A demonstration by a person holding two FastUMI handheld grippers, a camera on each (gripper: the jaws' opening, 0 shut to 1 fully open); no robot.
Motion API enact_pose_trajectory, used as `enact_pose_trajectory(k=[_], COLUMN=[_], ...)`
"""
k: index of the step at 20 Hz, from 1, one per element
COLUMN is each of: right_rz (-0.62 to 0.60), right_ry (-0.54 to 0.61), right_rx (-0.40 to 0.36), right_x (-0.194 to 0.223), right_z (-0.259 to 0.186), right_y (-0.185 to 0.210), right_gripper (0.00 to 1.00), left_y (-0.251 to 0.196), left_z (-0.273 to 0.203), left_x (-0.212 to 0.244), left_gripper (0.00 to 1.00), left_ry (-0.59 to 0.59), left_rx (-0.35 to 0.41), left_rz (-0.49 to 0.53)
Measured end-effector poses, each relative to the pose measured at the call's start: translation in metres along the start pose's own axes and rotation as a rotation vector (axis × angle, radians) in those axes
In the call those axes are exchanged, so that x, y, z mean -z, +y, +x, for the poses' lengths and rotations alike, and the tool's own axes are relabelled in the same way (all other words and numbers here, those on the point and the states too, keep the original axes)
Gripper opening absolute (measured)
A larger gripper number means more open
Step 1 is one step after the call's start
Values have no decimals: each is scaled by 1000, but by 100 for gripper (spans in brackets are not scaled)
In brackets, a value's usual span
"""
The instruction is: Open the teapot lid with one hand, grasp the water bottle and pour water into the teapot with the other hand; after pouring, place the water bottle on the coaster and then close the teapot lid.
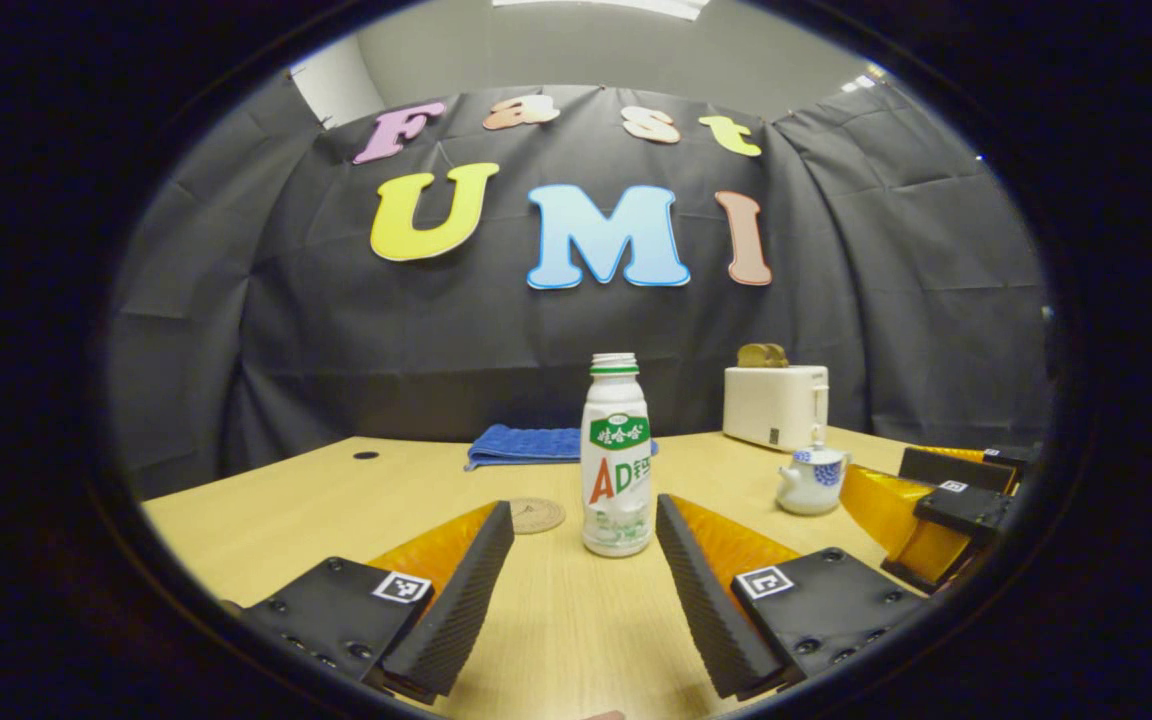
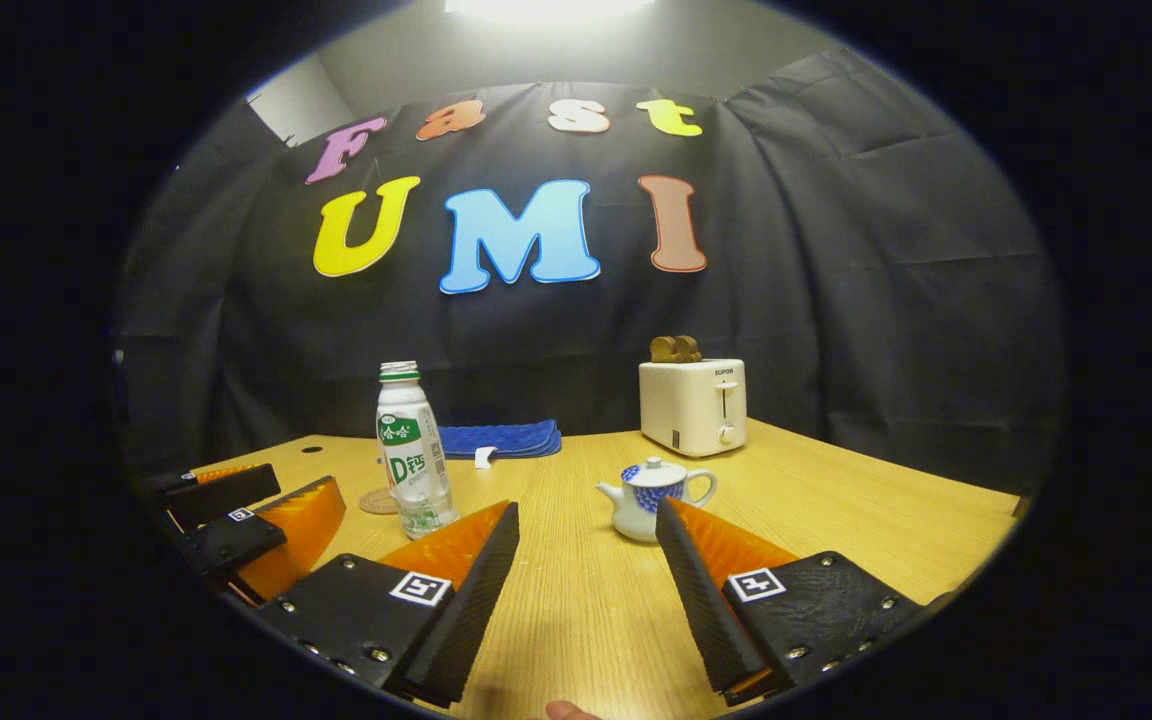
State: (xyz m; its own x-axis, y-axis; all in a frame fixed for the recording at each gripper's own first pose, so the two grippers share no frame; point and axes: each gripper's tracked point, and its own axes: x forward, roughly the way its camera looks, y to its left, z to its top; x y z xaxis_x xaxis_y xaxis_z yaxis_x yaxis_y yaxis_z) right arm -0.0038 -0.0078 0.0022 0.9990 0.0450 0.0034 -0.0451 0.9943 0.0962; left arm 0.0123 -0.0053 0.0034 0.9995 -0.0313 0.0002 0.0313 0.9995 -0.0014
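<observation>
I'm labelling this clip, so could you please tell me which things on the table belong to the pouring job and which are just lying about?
For the job:
water bottle
teapot with its lid on
coaster

Just lying about:
toaster holding toast
blue cloth

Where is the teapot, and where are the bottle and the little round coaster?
teapot (image 2: pixel 648 503), right gripper view, on its belly
water bottle (image 1: pixel 617 470), left gripper view, on its label
coaster (image 1: pixel 536 515), left gripper view, on its top face

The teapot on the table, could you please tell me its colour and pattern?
White teapot with blue patterning, seen best in the right gripper view.
</observation>
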Motion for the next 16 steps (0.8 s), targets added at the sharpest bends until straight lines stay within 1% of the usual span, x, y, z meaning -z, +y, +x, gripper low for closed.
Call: enact_pose_trajectory(k=[1,3,4,5,6,7,9,12,14,15,16], right_rz=[45,135,121,57,8,-12,-36,-86,-90,-100,-108], right_ry=[2,0,12,23,28,18,32,98,113,106,107], right_rx=[-24,-22,-5,4,12,13,5,15,0,0,11], right_x=[-1,-4,-1,-3,-11,-24,-31,-18,-18,-20,-21], right_z=[-1,1,8,17,27,37,58,87,101,110,117], right_y=[0,-15,-26,-40,-48,-55,-59,-65,-60,-58,-61], right_gripper=[86,86,86,86,86,86,86,86,86,84,83], left_y=[-3,-8,-11,-17,-23,-22,-19,-26,-23,-21,-20], left_z=[1,5,12,16,23,32,45,61,73,79,83], left_x=[1,0,0,4,4,-2,-16,-25,-27,-28,-28], left_gripper=[100,100,100,100,100,100,99,99,94,99,99], left_ry=[1,-6,4,23,45,38,10,3,3,5,11], left_rx=[1,16,26,46,68,68,50,69,65,59,59], left_rz=[0,-4,-20,-40,-60,-62,-49,-66,-67,-67,-68])
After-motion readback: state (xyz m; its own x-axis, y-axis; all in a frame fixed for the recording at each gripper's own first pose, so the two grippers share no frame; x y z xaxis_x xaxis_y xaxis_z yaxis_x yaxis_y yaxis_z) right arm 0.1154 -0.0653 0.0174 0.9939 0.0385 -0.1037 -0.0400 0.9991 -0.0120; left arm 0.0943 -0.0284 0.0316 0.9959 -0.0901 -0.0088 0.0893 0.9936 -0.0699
